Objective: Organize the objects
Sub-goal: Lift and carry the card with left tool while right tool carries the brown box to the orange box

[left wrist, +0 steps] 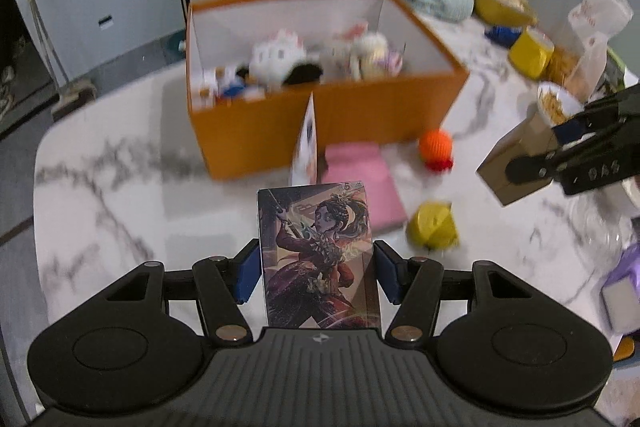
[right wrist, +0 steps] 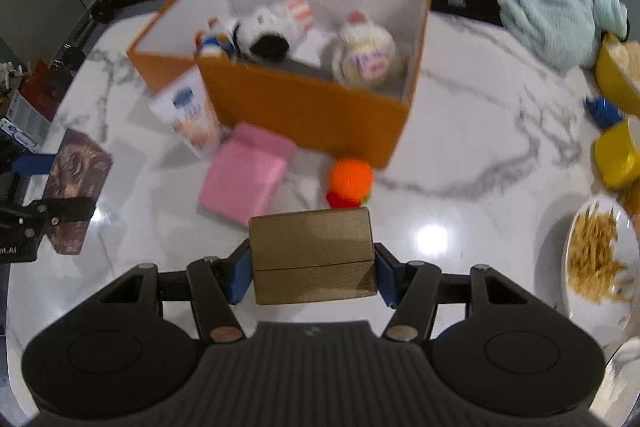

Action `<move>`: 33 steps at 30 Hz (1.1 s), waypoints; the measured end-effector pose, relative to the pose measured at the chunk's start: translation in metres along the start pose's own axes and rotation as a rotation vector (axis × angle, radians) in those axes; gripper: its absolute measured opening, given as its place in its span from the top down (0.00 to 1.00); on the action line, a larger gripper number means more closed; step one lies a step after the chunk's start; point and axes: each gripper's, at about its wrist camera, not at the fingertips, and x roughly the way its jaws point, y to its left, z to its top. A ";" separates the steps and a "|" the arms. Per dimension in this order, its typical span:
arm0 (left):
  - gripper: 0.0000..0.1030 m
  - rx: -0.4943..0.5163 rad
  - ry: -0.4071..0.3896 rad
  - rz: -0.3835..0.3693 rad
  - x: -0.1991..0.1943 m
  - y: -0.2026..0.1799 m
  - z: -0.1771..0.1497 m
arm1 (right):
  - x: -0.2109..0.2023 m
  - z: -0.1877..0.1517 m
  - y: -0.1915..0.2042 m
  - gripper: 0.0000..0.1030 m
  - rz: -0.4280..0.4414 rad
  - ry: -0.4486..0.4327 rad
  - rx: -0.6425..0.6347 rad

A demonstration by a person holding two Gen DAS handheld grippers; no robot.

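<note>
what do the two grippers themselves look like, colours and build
Both match: the left gripper and right gripper have matte black bodies with a ribbed centre panel, two round housings, black linkage arms with metal pivot pins, and blue pads on the fingers. No cables show.

A white marble table (right wrist: 460,131) with grey veining carries everything here. Far across it sits the orange box (right wrist: 304,107), open at the top, soft toys heaped inside. Just left of the box's near corner stands a small white carton (right wrist: 192,123), and a pink pad (right wrist: 248,179) lies flat beside it. Right of the pad rests an orange knitted ball (right wrist: 351,179) with red trim, close to the box wall. A yellow lump (left wrist: 434,225) sits nearer, seen in the left wrist view. On the right: yellow bowls (right wrist: 616,159), something small and blue (right wrist: 602,109), a white plate of noodle-like food (right wrist: 600,259). Far right, a pale blue fleece (right wrist: 560,11) spills over the table edge.
</note>
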 end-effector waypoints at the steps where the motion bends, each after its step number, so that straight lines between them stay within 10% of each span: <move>1: 0.34 0.007 -0.012 0.000 -0.001 0.001 0.006 | -0.003 0.005 0.000 0.40 0.001 -0.011 -0.004; 20: 0.34 0.232 -0.124 0.112 0.027 0.030 0.157 | -0.012 0.141 -0.015 0.40 -0.043 -0.174 -0.051; 33: 0.34 0.340 -0.029 0.175 0.109 0.037 0.198 | 0.056 0.166 -0.010 0.40 0.002 -0.057 -0.183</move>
